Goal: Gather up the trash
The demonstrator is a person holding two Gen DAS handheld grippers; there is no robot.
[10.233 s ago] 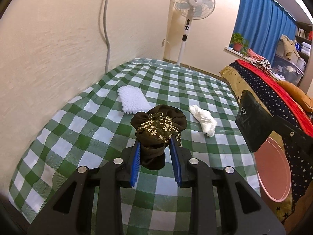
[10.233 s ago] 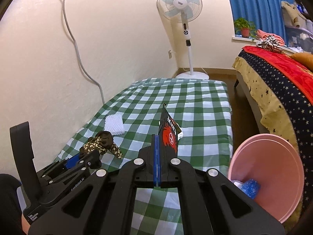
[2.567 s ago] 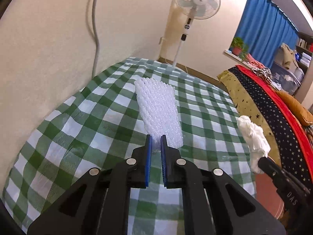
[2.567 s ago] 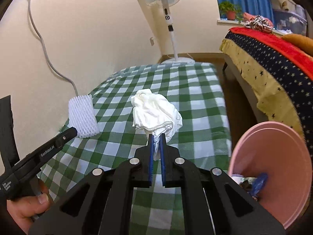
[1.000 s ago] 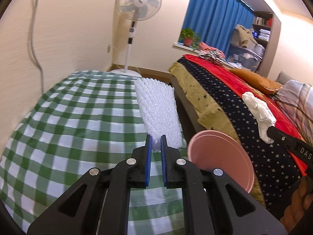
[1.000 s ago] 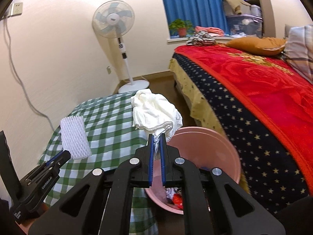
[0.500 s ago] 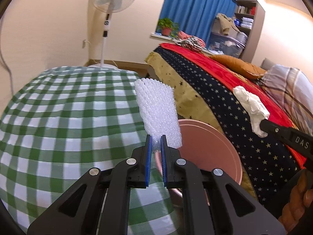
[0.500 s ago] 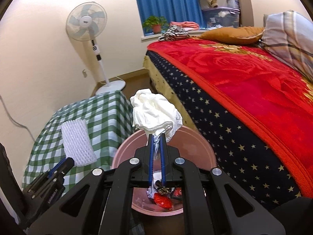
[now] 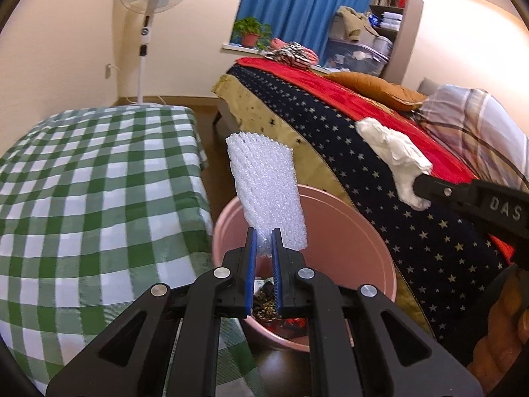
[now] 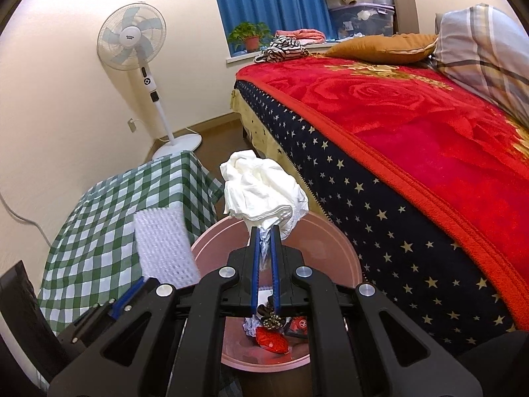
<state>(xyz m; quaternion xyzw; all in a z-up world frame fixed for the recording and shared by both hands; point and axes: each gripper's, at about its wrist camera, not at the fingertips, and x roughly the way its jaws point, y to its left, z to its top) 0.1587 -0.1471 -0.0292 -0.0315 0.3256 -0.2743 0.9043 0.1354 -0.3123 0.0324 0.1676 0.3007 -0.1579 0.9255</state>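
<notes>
My left gripper (image 9: 263, 231) is shut on a white foam net sleeve (image 9: 267, 195), which stands up over the near side of the pink bin (image 9: 373, 231). My right gripper (image 10: 264, 230) is shut on a crumpled white tissue (image 10: 264, 192), held above the same pink bin (image 10: 334, 254). The bin sits on the floor between the table and the bed, with red and dark wrappers (image 10: 272, 337) at its bottom. In the left wrist view the tissue (image 9: 393, 162) and the right gripper's black finger show at the right. In the right wrist view the foam net sleeve (image 10: 163, 244) shows at lower left.
A table with a green checked cloth (image 9: 82, 182) stands left of the bin. A bed with a red and starred blanket (image 10: 413, 152) lies close on the right. A standing fan (image 10: 139, 53) is in the far corner. A hand (image 9: 502, 330) shows at lower right.
Both grippers have swung away from the table toward the bed and sunk a little, so the foam sleeve and the tissue now hang over the pink bin. Both grips stayed shut.
</notes>
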